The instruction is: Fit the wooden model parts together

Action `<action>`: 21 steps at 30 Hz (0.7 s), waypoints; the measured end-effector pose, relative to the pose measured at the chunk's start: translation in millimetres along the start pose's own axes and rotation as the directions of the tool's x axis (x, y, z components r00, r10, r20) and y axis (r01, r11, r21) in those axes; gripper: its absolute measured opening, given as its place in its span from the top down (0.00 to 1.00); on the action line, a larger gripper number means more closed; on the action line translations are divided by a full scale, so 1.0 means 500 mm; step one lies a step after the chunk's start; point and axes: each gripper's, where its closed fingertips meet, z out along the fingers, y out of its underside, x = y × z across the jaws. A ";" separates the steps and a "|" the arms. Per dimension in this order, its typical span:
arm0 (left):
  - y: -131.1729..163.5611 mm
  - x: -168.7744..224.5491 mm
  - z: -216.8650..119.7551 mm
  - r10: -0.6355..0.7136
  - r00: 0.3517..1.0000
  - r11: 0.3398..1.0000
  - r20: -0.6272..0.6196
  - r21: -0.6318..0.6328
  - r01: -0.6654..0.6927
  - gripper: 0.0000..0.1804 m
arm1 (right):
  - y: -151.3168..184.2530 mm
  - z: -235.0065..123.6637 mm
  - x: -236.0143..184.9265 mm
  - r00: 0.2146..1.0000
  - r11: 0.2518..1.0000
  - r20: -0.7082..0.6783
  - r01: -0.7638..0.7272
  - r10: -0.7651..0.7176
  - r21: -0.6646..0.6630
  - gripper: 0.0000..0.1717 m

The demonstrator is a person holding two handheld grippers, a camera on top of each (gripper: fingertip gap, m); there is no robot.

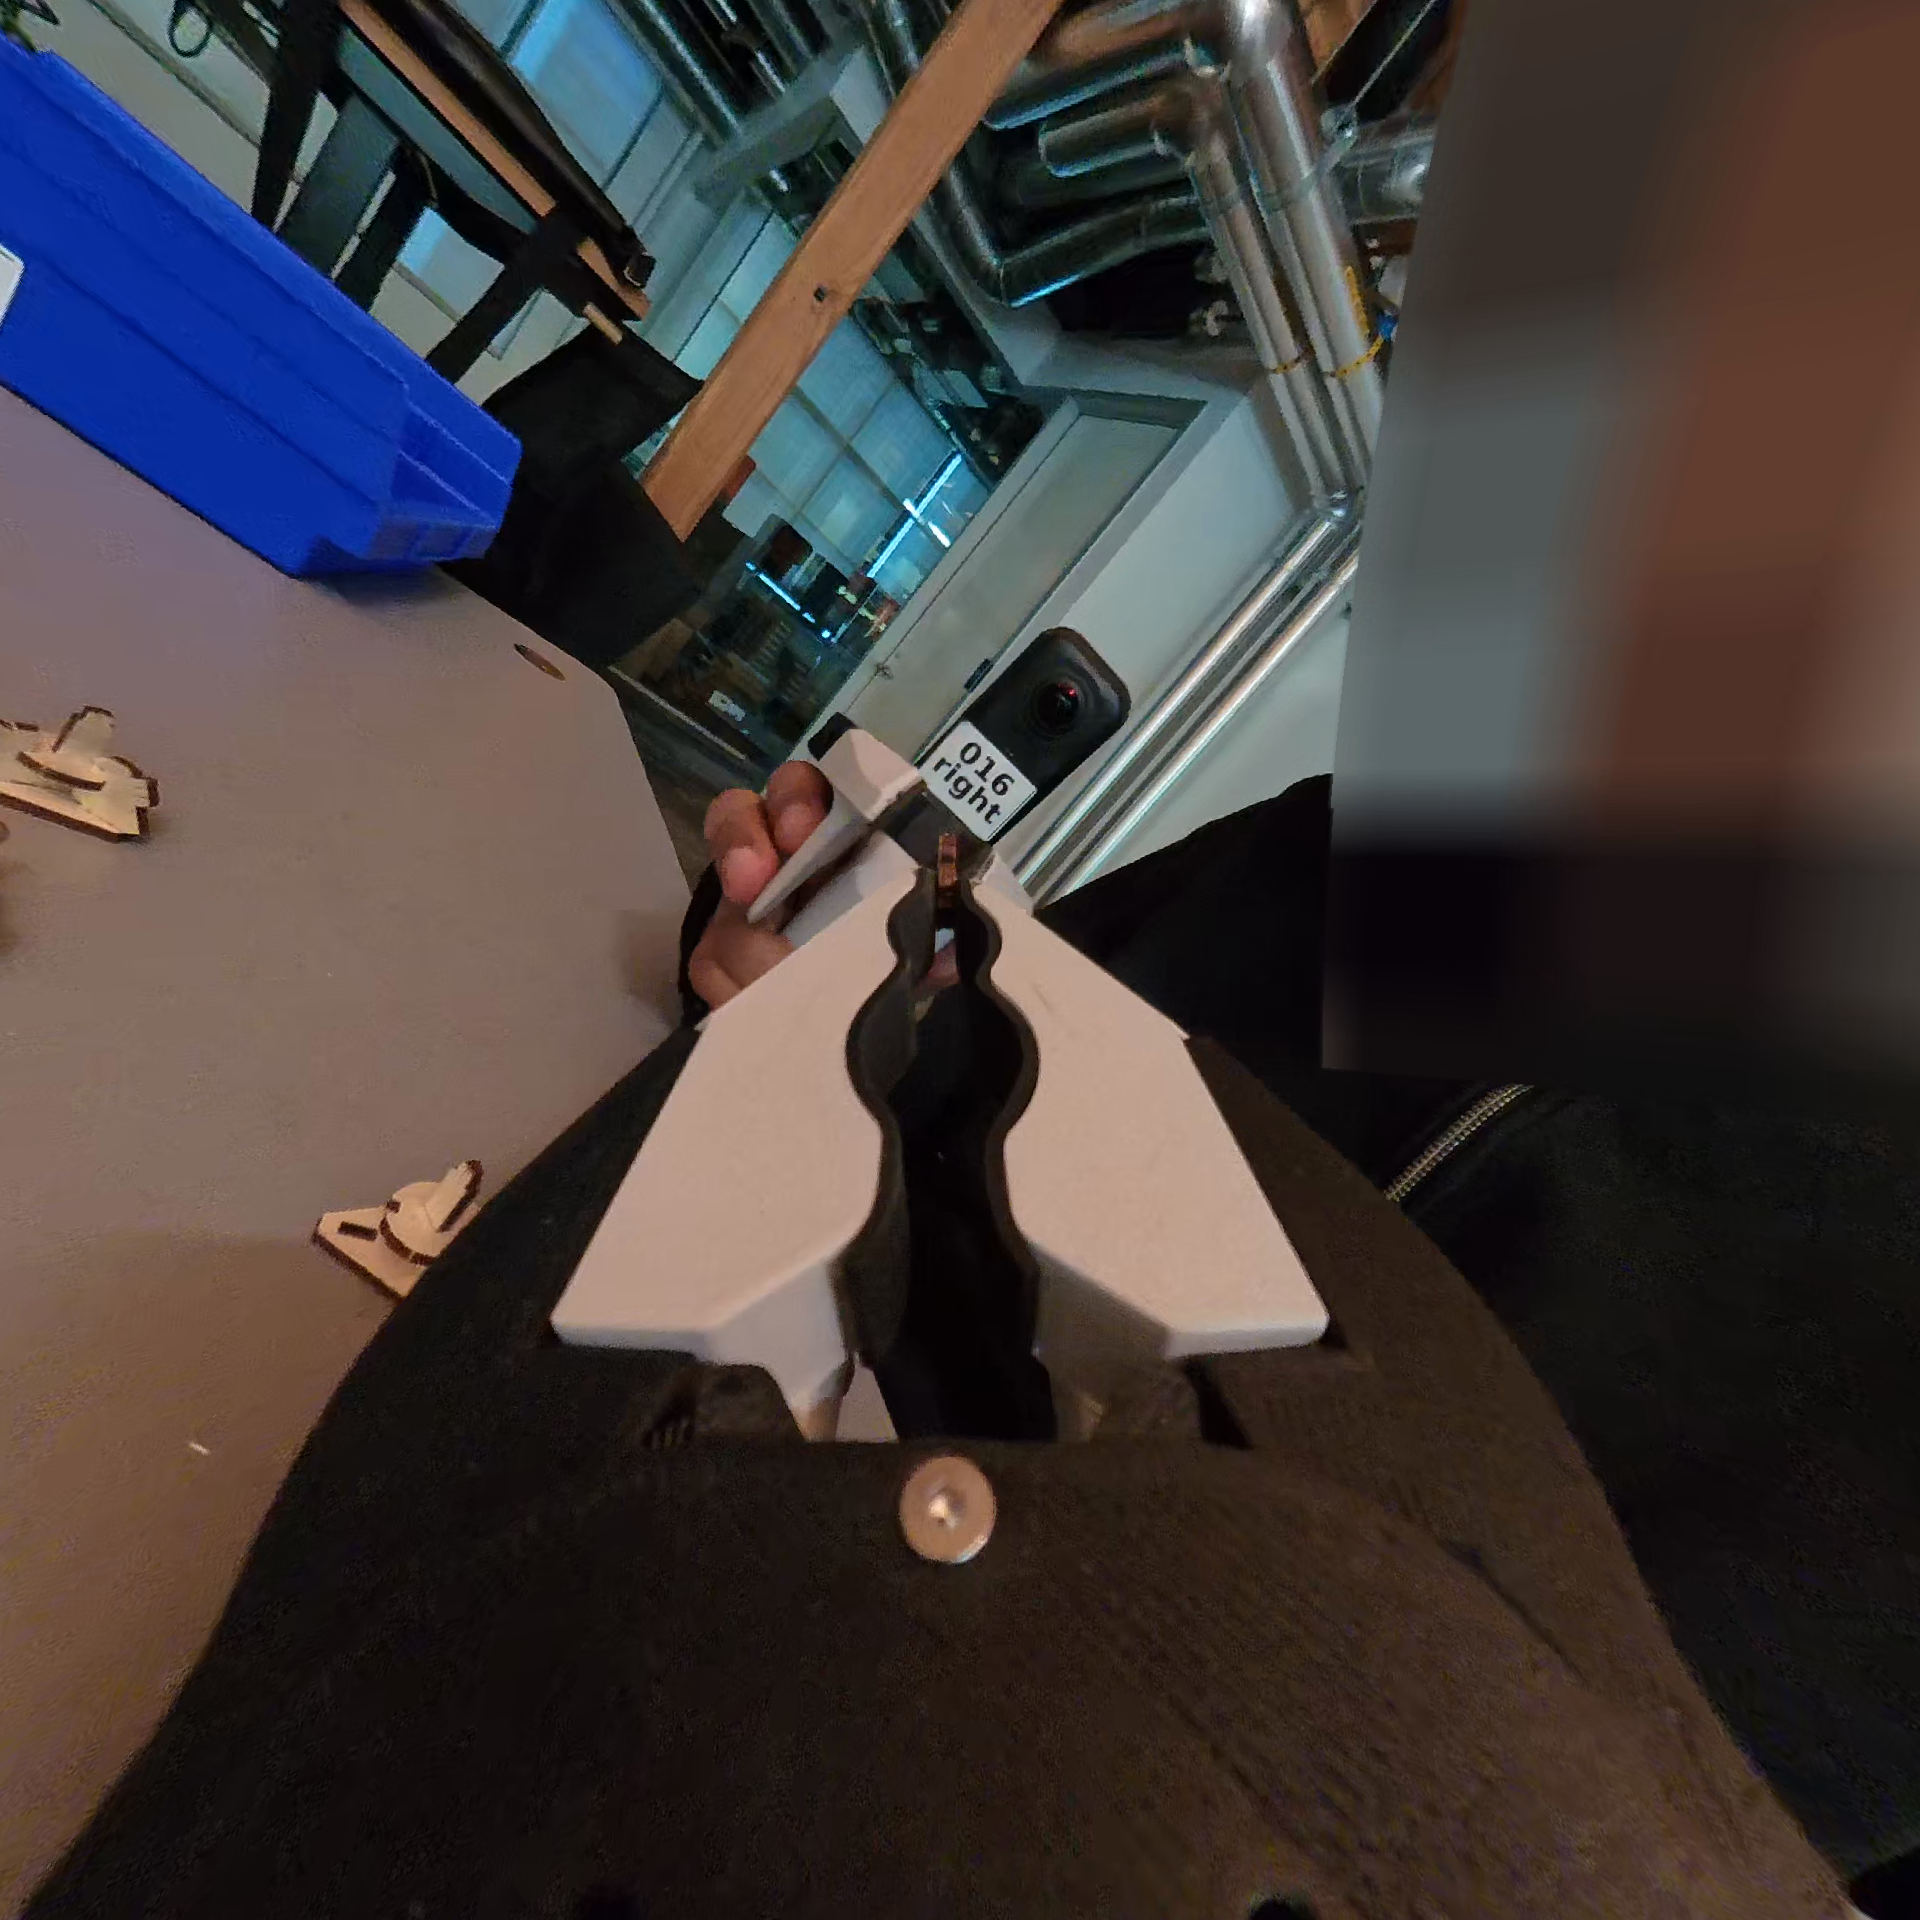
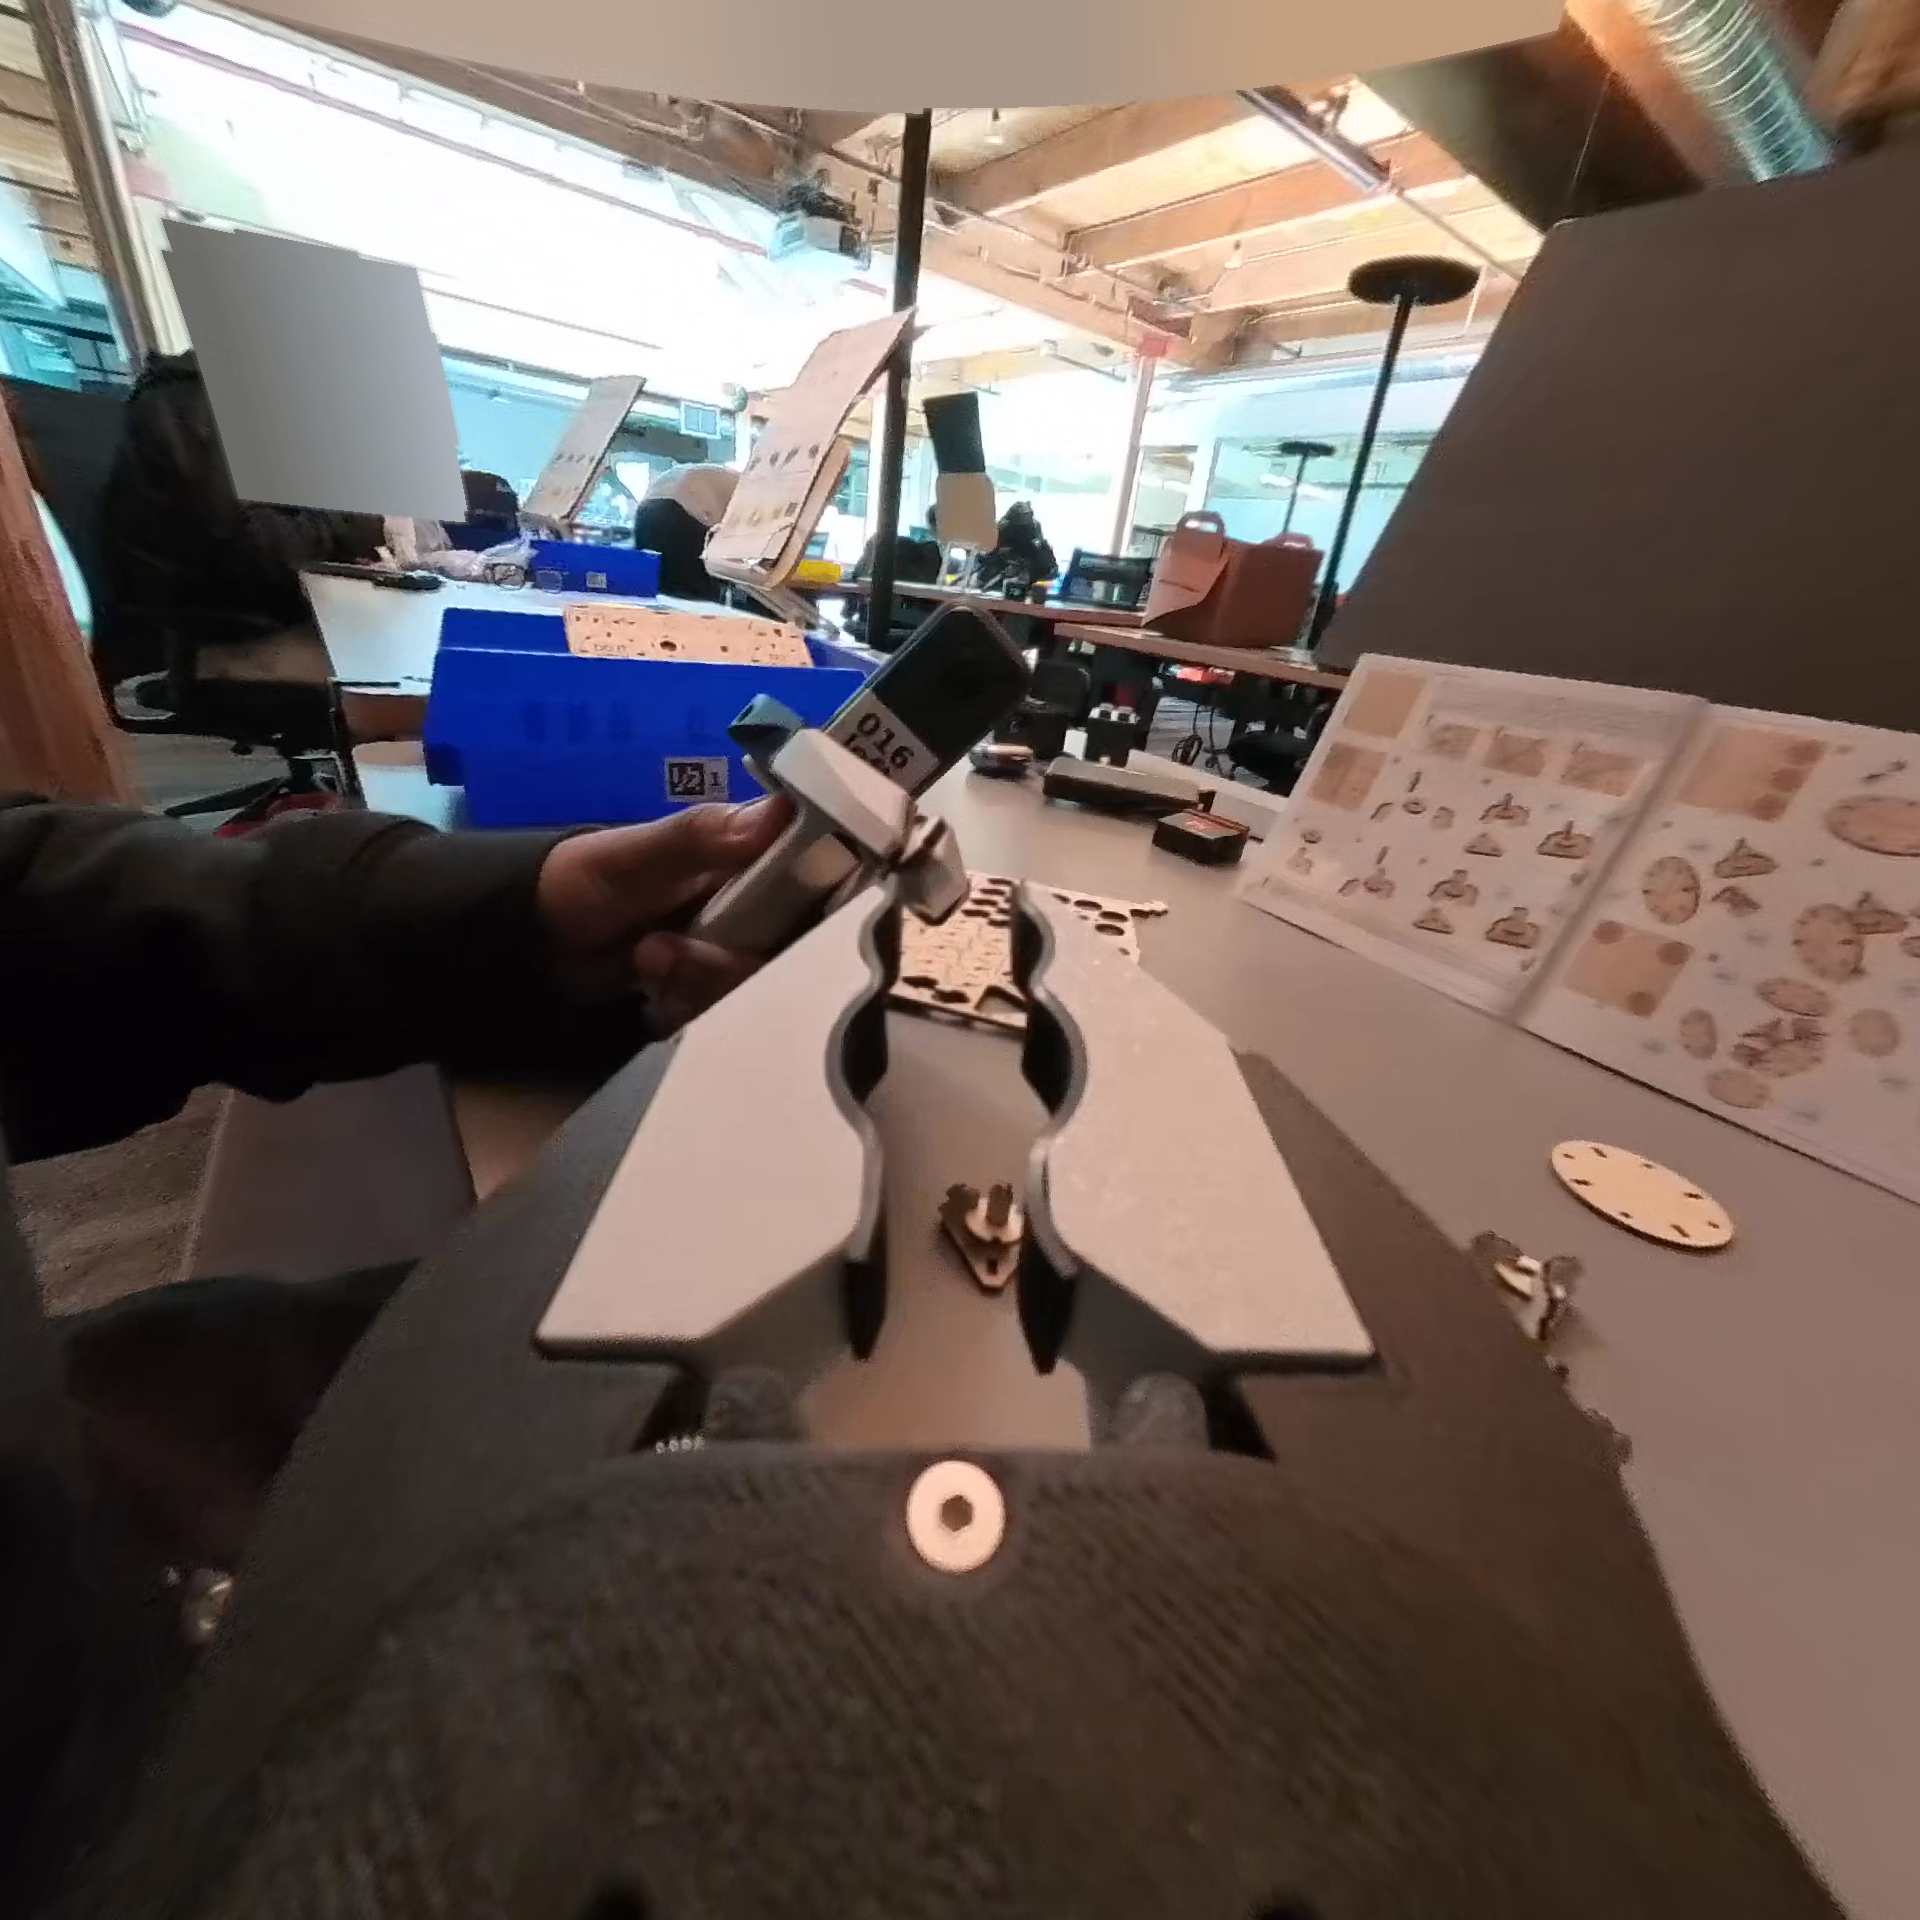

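In the left wrist view my left gripper (image 1: 945, 885) is shut on a small thin brown wooden piece (image 1: 944, 860), which stands edge-on and sticks out past the tips. It is raised off the grey table (image 1: 312, 935), right in front of the right gripper's camera (image 1: 1051, 709), which a hand (image 1: 748, 842) holds. In the right wrist view my right gripper (image 2: 956, 902) is open with nothing between its pads. The left gripper's fingers (image 2: 928, 881) hang just at its left fingertip. A cut-out wooden sheet (image 2: 961, 961) lies on the table behind them.
A small wooden assembly (image 2: 982, 1236) lies under my right fingers, with another (image 2: 1527, 1283) and a round wooden disc (image 2: 1642, 1195) to the right. An open instruction booklet (image 2: 1610, 883) stands at the right. A blue bin (image 2: 623, 727) is behind. More wooden assemblies (image 1: 400, 1226) lie on the table. Only a small space, under 4 cm, lies between the two pairs of fingers.
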 end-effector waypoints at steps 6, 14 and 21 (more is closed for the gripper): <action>0.016 -0.002 0.012 0.078 0.996 0.995 0.043 -0.060 -0.075 0.99 | -0.005 0.002 -0.022 0.973 0.980 0.120 -0.198 0.198 -0.014 0.92; 0.026 0.004 0.022 0.186 0.980 0.978 0.071 -0.109 -0.178 0.99 | -0.007 0.003 -0.030 0.866 0.896 0.237 -0.440 0.439 -0.054 0.97; 0.025 0.004 0.025 0.219 0.972 0.972 0.082 -0.108 -0.210 0.99 | -0.010 0.000 -0.027 0.847 0.881 0.253 -0.471 0.467 -0.046 1.00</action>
